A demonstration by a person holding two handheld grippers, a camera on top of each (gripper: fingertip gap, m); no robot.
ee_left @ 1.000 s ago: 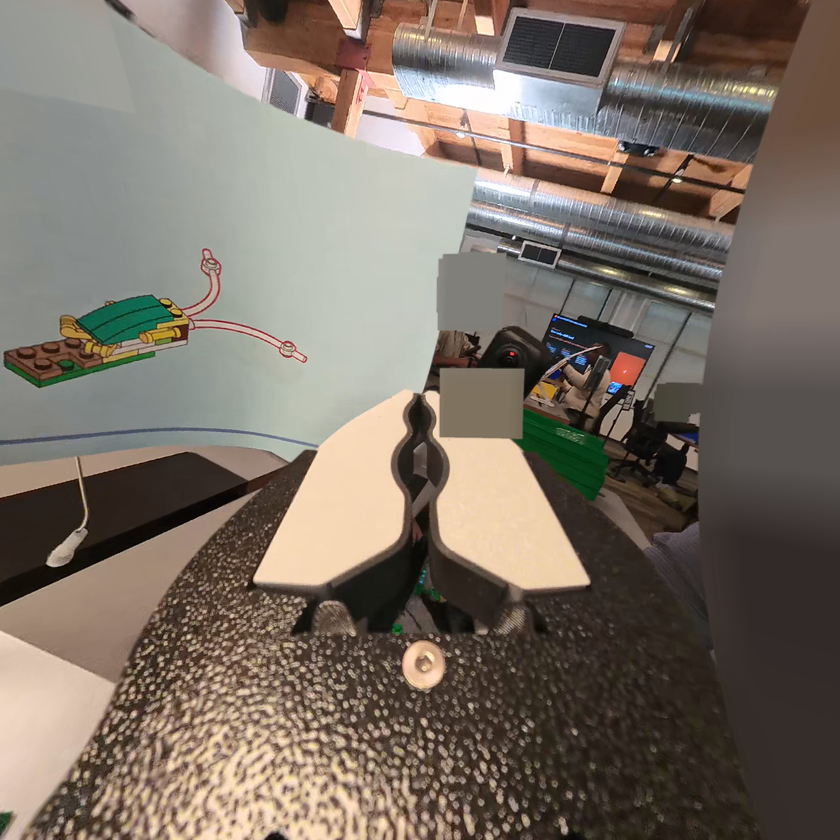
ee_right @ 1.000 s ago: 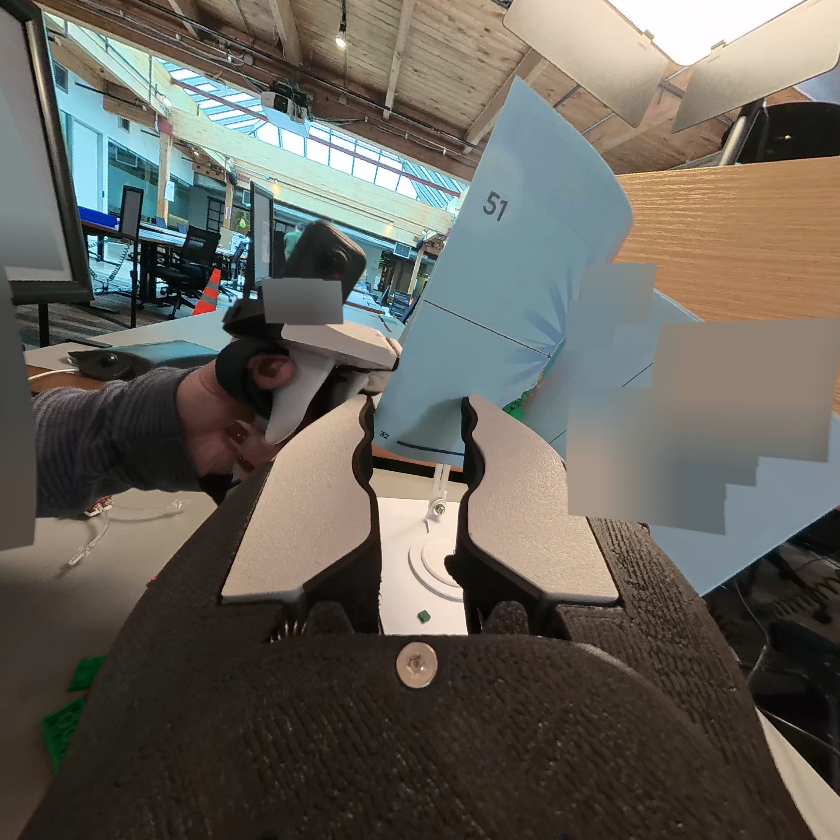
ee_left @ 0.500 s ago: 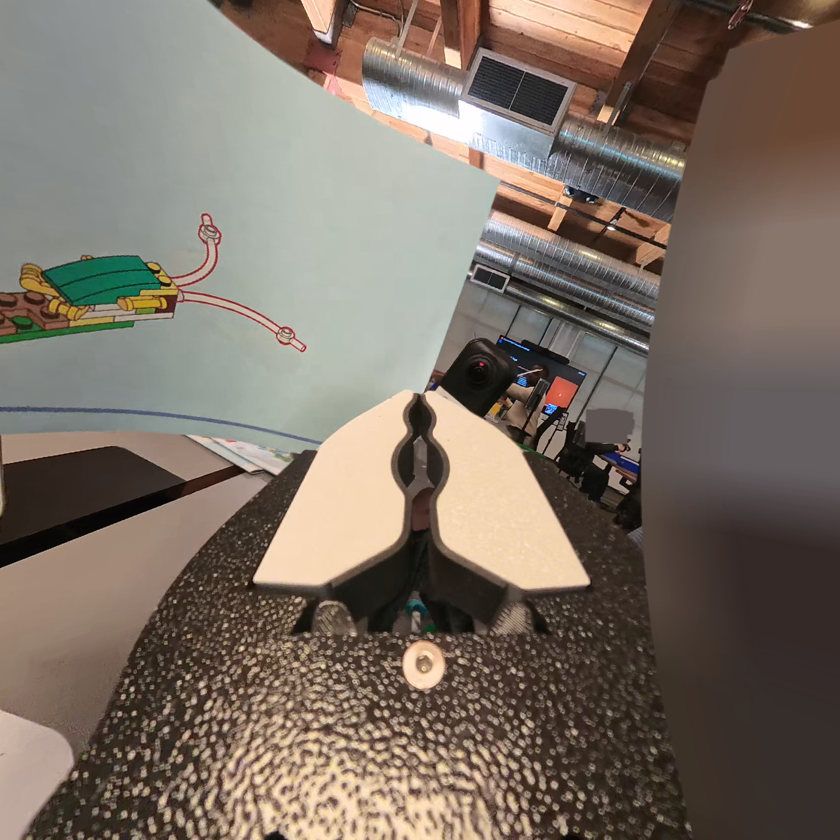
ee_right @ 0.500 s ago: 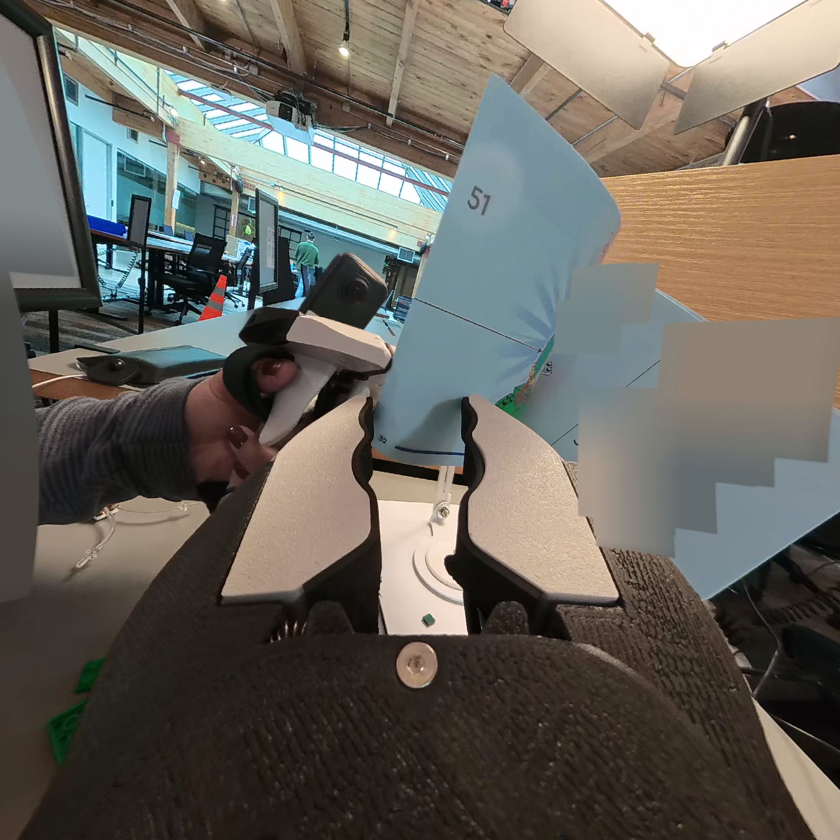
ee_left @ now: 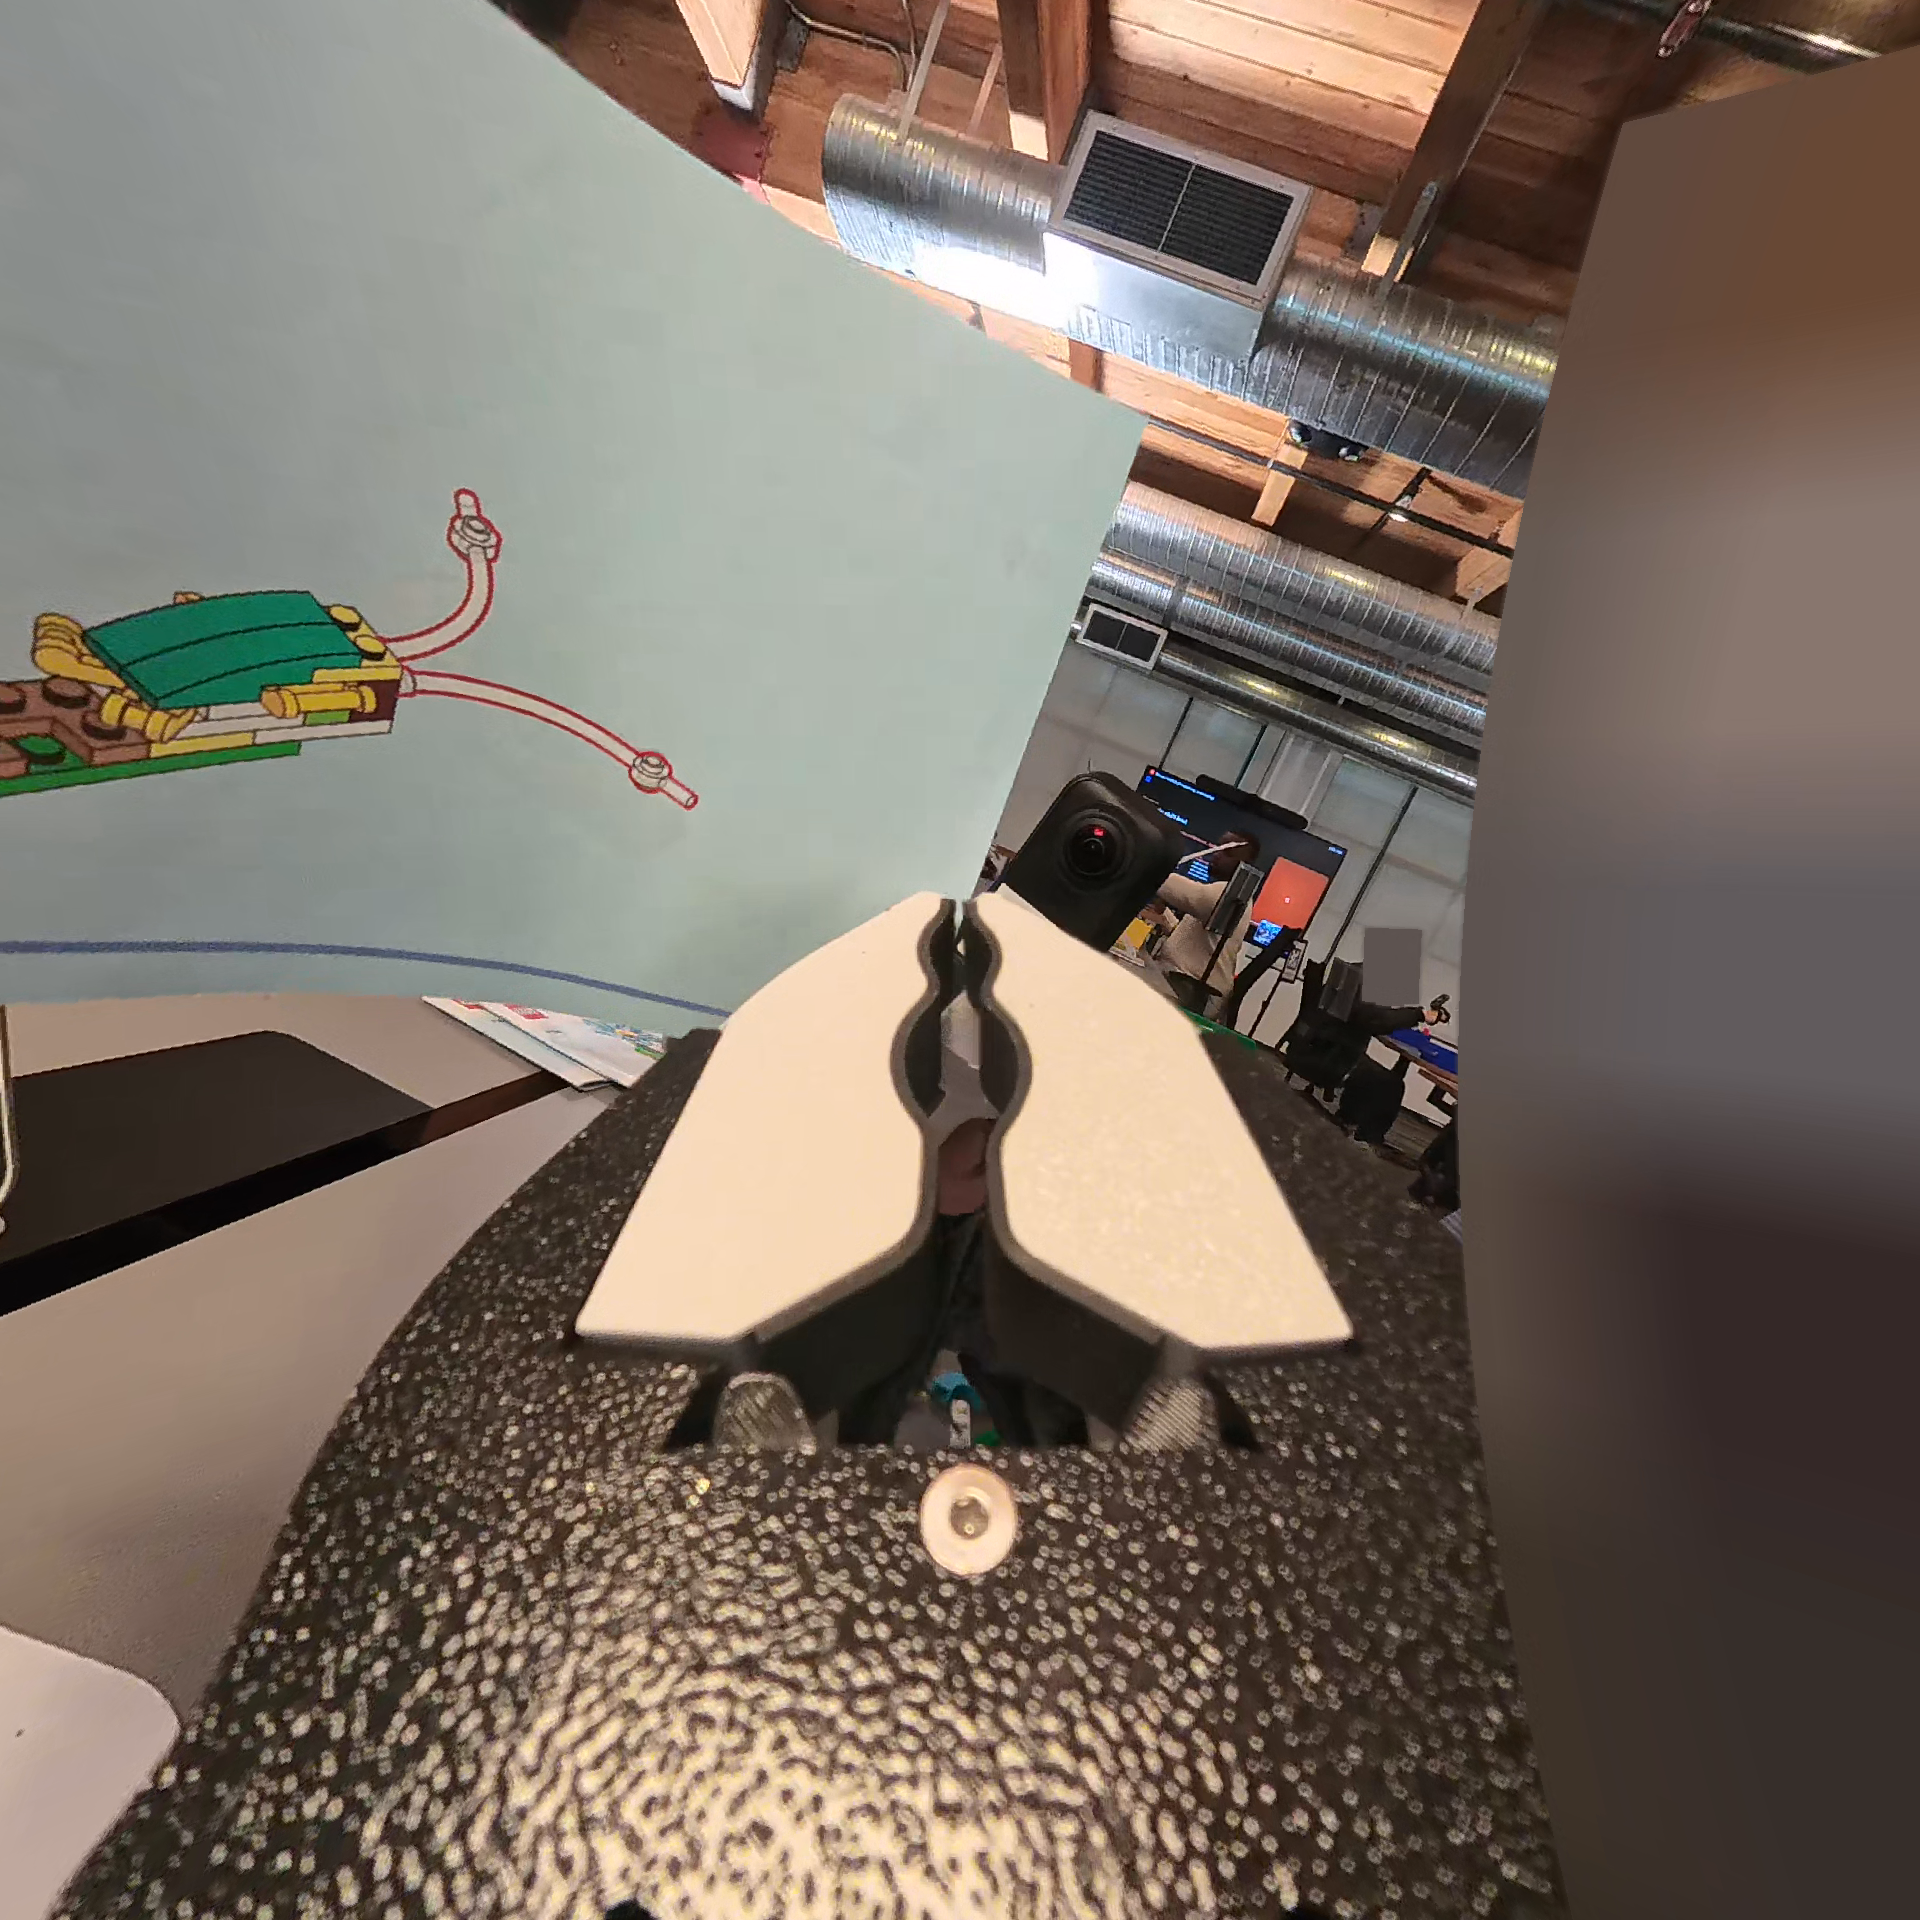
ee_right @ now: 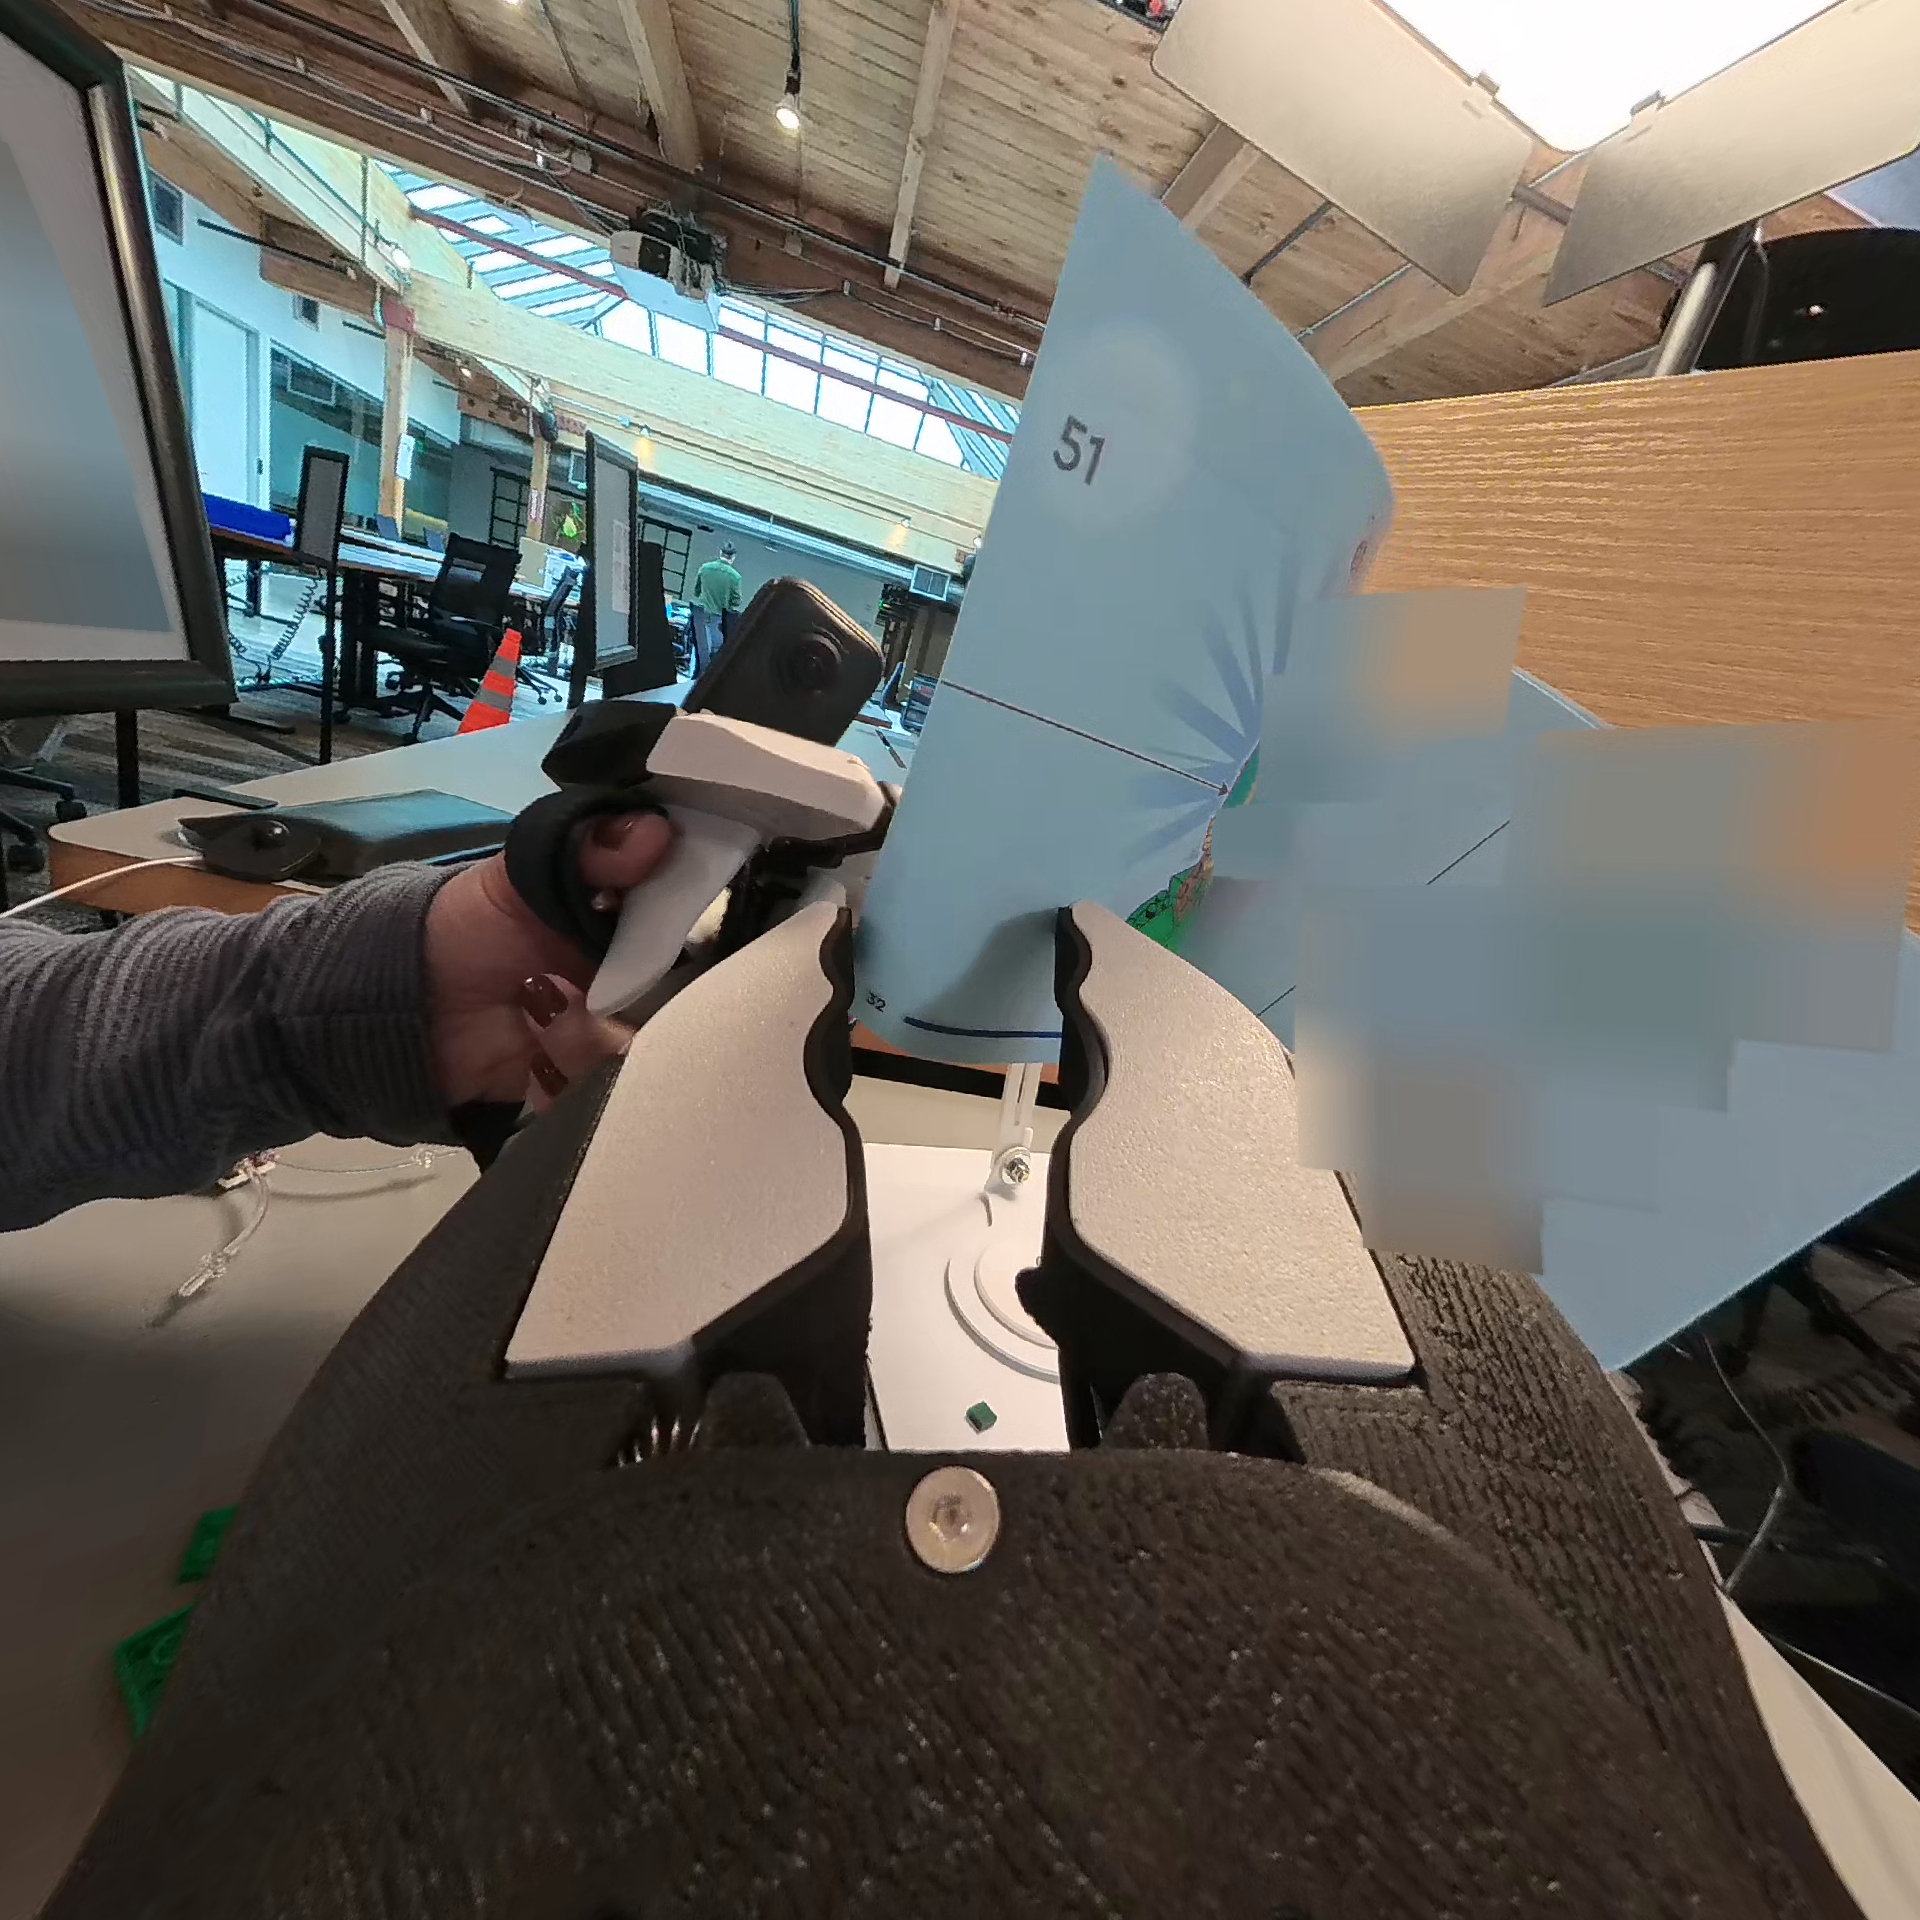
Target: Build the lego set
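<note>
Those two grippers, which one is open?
The right gripper is open: a clear gap between its fingers shows the white stand base behind. The left gripper has its fingers pressed together at the tips.

Two grippers [ee_left: 961,914] [ee_right: 951,925], one instruction page [ee_left: 582,468], three green pieces [ee_right: 977,1414].

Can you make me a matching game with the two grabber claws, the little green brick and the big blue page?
Things:
1. left gripper
2. right gripper
3. small green brick
4. instruction page

States:
A. standing up, curved
B. fingers apart
C. lying on the white board
D. fingers closed together

Pairs: 1-D, 2-B, 3-C, 4-A
</note>
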